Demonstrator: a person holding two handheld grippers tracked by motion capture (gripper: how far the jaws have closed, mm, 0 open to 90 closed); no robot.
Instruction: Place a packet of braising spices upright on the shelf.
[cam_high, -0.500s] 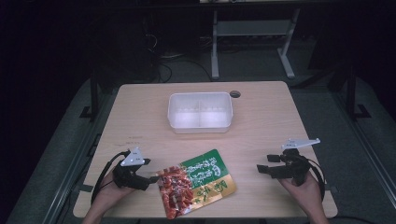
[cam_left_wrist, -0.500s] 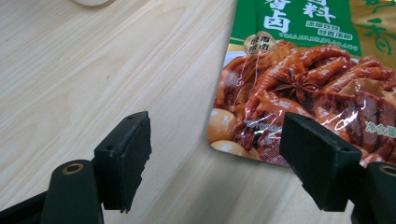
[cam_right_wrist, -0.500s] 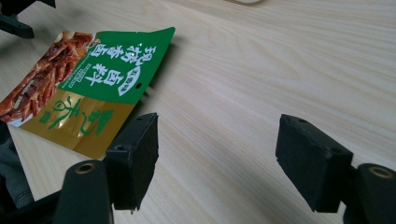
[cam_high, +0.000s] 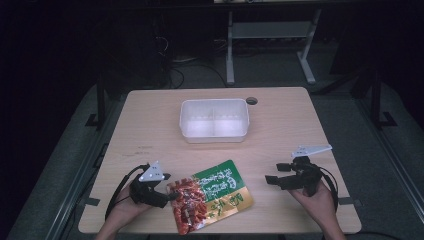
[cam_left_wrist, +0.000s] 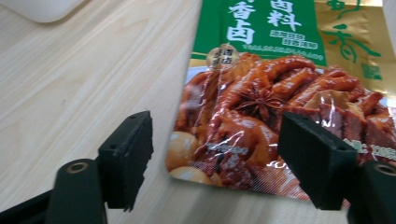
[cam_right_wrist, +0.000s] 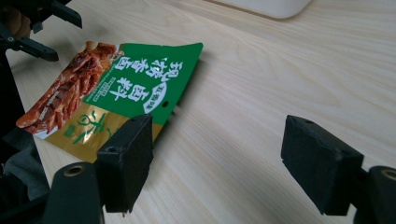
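Little has changed since half a second ago — both grippers and the packet sit where they did. At the lower centre of the high view, the food packet (cam_high: 210, 196) lies flat on the table (cam_high: 150, 125), below the white tray (cam_high: 214, 119). At lower left, the left gripper (cam_high: 167, 196) has its jaws parted at the packet's red end; at lower right, the right gripper (cam_high: 272, 172) is released, well apart. The packet looks light, floppy and slick — best pinched at a sealed edge or corner.
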